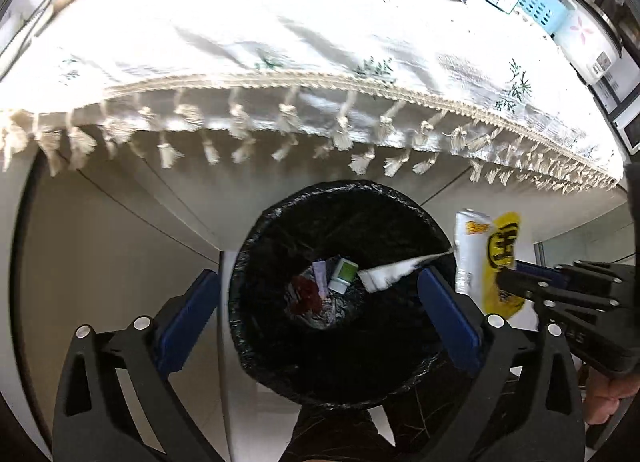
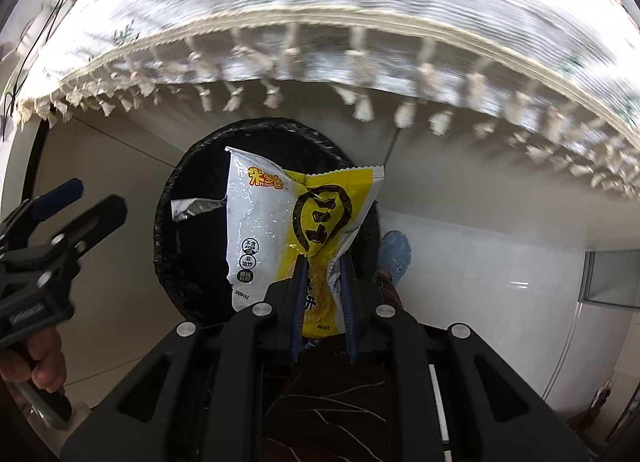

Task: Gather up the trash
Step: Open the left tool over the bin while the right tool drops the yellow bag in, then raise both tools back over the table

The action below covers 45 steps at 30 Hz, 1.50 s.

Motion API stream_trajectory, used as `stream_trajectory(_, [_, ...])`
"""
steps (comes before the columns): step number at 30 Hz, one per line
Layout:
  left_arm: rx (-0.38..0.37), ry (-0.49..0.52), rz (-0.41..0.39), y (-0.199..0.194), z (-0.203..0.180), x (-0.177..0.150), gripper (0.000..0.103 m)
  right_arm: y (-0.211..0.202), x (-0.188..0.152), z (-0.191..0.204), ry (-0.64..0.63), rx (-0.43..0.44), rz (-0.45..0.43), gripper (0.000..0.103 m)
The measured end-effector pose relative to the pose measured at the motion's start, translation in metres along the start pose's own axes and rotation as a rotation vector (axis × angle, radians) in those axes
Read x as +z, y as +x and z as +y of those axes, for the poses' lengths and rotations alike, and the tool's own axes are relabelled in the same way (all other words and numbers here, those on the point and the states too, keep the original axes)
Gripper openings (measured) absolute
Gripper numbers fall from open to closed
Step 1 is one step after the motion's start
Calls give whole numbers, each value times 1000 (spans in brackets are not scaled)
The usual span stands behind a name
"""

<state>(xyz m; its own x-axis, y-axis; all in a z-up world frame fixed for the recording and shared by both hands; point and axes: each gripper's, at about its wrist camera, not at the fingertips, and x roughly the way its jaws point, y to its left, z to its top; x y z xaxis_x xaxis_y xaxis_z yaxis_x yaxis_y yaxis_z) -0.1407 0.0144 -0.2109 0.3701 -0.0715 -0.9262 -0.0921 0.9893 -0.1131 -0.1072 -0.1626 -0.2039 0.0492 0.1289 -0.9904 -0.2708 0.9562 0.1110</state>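
Dangling crumpled, white-and-yellow snack wrapper point(image 2: 288, 222) shows black print.

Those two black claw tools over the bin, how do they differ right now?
The left gripper has its jaws spread wide with nothing between them, framing the black-lined bin. The right gripper has its jaws nearly together, pinching a yellow and white snack wrapper that hangs over the bin. Both have black frames with blue pads, and each is held in a person's hand.

Strong light overexposes the white fringed leaf-print tablecloth point(image 1: 280, 42) — streaked with motion blur in the right wrist view. The round black-lined bin point(image 1: 340, 378) stays dim — fisheye edges curve darkly.
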Motion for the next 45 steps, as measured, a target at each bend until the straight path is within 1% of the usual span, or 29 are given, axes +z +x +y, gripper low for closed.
stream_trajectory(6, [14, -47, 1, -7, 19, -3, 97, 13, 11, 20, -37, 4, 17, 15])
stream_trajectory(10, [29, -59, 4, -10, 28, -6, 97, 22, 16, 30, -50, 10, 31, 16])
stream_trajectory(17, [43, -76, 18, -10, 38, -10, 97, 37, 20, 35, -57, 26, 57, 16])
stream_trajectory(19, [45, -75, 17, -10, 38, -11, 97, 37, 21, 37, -63, 20, 53, 19])
stream_trajectory(21, [49, -74, 22, -8, 39, -11, 97, 37, 21, 37, -56, 27, 57, 19])
stream_trajectory(23, [65, -74, 18, -8, 39, -11, 97, 36, 21, 34, -49, 27, 53, 27])
stream_trajectory(25, [71, -75, 23, -6, 40, -11, 97, 31, 21, 33, -43, 27, 44, 40])
stream_trajectory(26, [74, -76, 26, -5, 40, -11, 97, 31, 22, 32, -35, 24, 36, 44])
stream_trajectory(28, [77, -77, 31, -4, 39, -11, 97, 25, 23, 30, -25, 16, 22, 58])
stream_trajectory(29, [78, -78, 34, -4, 39, -10, 97, 22, 23, 29, -22, 14, 12, 61])
stream_trajectory(31, [75, -80, 33, -6, 39, -8, 97, 9, 25, 26, -14, -4, -22, 73])
stream_trajectory(32, [72, -82, 30, -9, 39, -6, 97, 3, 26, 24, -9, -9, -37, 75])
stream_trajectory(34, [68, -86, 22, -17, 37, -2, 97, -10, 28, 20, 3, -15, -63, 83])
stream_trajectory(38, [59, -80, -11, -35, 33, 8, 97, -38, 33, 12, 36, -29, -91, 85])
stream_trajectory(40, [54, -78, -25, -46, 30, 14, 97, -52, 35, 9, 50, -42, -115, 89])
stream_trajectory(43, [40, -78, -39, -60, 26, 24, 97, -78, 37, 5, 63, -55, -168, 94])
stream_trajectory(44, [38, -77, -43, -65, 25, 28, 97, -86, 38, 3, 68, -51, -184, 95])
stream_trajectory(45, [31, -75, -51, -69, 24, 31, 97, -91, 39, -1, 67, -31, -219, 95])
